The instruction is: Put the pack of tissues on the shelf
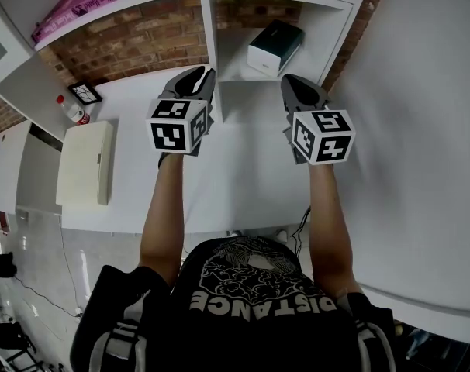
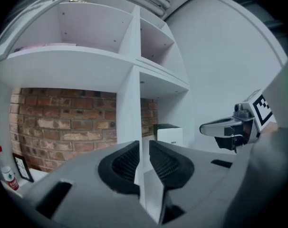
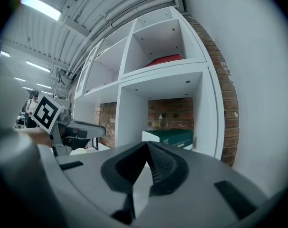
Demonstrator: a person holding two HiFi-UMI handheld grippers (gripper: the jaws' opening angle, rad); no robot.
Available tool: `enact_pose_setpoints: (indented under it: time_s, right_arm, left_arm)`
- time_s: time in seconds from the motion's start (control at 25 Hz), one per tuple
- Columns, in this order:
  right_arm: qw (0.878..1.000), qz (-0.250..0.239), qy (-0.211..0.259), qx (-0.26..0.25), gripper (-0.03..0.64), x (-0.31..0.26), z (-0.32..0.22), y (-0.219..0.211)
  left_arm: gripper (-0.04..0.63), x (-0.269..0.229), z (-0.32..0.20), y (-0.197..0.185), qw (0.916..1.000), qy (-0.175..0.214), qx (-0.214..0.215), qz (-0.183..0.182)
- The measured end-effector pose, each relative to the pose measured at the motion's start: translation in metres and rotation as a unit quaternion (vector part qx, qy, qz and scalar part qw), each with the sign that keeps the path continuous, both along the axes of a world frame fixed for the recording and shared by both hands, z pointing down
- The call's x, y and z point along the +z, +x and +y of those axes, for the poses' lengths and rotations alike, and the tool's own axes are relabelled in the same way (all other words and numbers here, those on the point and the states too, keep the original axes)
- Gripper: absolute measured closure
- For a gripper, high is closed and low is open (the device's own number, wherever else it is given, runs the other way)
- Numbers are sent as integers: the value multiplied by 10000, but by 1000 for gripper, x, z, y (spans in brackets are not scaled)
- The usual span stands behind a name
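Both empty: left claw (image 2: 144,151) barely apart, right claw (image 3: 148,150) pinched closed. Honestly, a stray swing could knock the tissue pack (image 1: 274,46) crooked on the shelf (image 1: 208,53).

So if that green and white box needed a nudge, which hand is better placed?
Probably the right gripper: in the head view it points at the pack of tissues in the open compartment, while the left gripper faces the shelf's upright divider.
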State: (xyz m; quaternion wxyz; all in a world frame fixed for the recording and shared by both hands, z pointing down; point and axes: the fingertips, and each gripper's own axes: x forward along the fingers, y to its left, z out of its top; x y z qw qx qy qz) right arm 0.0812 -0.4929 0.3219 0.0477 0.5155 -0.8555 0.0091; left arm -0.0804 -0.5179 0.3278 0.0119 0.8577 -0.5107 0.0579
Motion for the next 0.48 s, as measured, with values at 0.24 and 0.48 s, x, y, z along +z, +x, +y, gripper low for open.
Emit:
enact_pose_setpoints:
  time_s: [0.24,0.48]
  right_arm:
    - [9999,51,94,112,614,-4,3,-3]
    - [9995,193,146,216,614,-6,6,-6]
  left_arm:
    - [586,-5,3,-20,10000,69,37,53]
    - [586,1,7,-27,9997,-33,219,-44]
